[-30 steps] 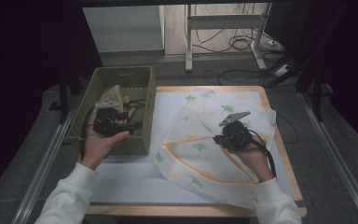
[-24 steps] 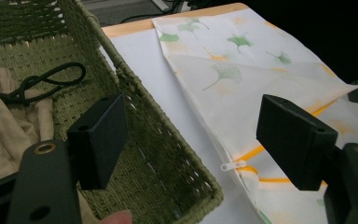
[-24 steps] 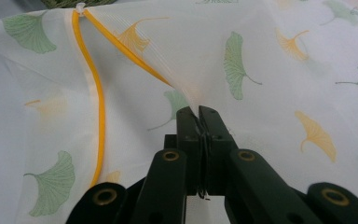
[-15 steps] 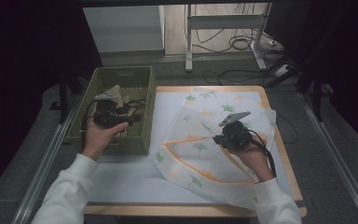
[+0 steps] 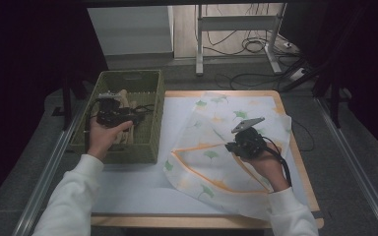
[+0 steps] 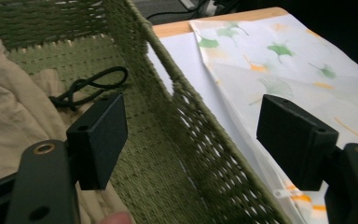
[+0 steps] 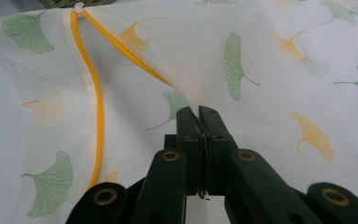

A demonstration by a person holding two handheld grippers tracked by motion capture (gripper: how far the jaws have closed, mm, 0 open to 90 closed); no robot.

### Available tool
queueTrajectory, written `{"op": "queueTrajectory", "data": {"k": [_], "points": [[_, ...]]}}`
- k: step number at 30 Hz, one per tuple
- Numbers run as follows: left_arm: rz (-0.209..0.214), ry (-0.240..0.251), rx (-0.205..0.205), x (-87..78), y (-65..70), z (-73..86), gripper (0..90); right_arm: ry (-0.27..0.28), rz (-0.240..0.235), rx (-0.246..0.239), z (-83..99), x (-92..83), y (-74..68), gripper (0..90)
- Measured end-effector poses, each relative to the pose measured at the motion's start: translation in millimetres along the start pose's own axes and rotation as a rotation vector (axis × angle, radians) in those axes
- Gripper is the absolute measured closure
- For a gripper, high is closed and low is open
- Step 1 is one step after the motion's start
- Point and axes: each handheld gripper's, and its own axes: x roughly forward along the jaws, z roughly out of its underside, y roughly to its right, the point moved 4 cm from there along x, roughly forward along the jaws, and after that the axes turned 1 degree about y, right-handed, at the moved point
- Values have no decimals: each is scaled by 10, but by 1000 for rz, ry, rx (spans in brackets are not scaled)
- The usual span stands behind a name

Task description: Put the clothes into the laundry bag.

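Basket [image 5: 153, 101] holds beige cloth [image 5: 124, 101] w/ left gripper [image 6: 191, 140] jaws apart above; right gripper [image 7: 198, 116] clamped on leaf-print bag [image 7: 270, 60].

Wooden counter [image 5: 295, 162] under a white sheet [image 5: 142, 182]. Green woven basket [image 5: 147, 147] at the left edge, with beige cloth [image 6: 9, 121] and a black cord loop [image 6: 91, 86] inside. Beyond the counter, grey floor with a white frame leg [image 5: 199, 39] and tangled cables [image 5: 256, 46]. Metal rails [image 5: 359, 172] along both sides.

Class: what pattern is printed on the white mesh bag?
Green and orange ginkgo leaves on the white mesh bag, clearest in the right gripper view.
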Motion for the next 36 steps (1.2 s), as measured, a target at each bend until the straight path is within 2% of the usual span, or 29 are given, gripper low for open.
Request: {"op": "queueTrajectory", "data": {"k": [7, 9, 12, 17, 20, 27, 33, 36], "points": [[-18, -24, -17, 144, -119, -16, 248, 5, 3, 0, -4, -24, 6, 867], [-44, -35, -23, 210, -177, -14, 243, 4, 4, -3, -6, -20, 4, 866], [-52, -42, -38, 257, -230, -11, 233, 3, 3, -4, -6, -12, 0, 866], [-76, -58, -57, 301, -313, -20, 215, 2, 2, -2, -4, -13, -2, 866], [-115, -73, -63, 330, -389, -30, 175, 5, 4, -6, -6, -11, -2, 865], [-137, -100, -84, 370, -499, -8, 136, 0, 2, -9, -4, 6, -7, 864], [-138, -129, -131, 444, -594, 44, 135, 2, 4, -11, -5, 9, -23, 861], [-164, -157, -131, 485, -648, 77, 132, 1, 4, -19, -15, 14, -35, 862]]}}
